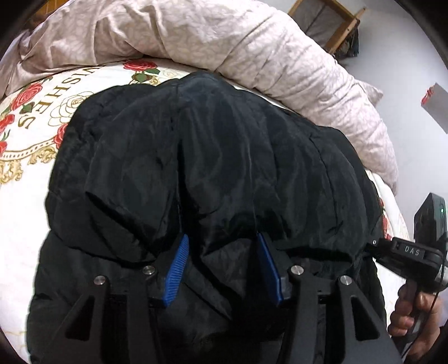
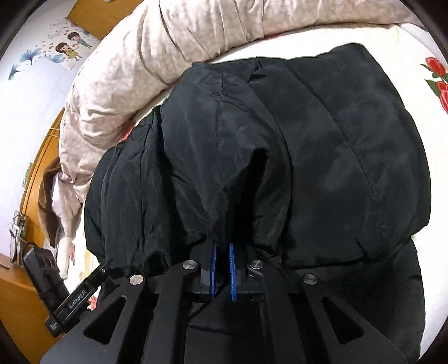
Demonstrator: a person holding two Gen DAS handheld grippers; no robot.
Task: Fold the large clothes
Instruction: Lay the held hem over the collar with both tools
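A large black padded jacket (image 1: 224, 156) lies on the bed, its upper part folded over the lower part. My left gripper (image 1: 221, 243) is open over the folded edge, with black fabric lying between its blue pads (image 1: 176, 268). In the right wrist view the same jacket (image 2: 322, 145) fills the middle. My right gripper (image 2: 222, 249) is shut on a pinched ridge of the jacket's fabric, which runs up from between the blue pads (image 2: 231, 268). The right gripper's body and the hand that holds it show at the right edge of the left wrist view (image 1: 414, 252).
The jacket rests on a white bedsheet with red roses (image 1: 30, 117). A rumpled pale pink quilt (image 1: 252, 42) lies along the far side of the bed (image 2: 140, 70). A wooden frame (image 1: 330, 25) stands on the floor beyond. A wooden headboard (image 2: 36, 173) is at the left.
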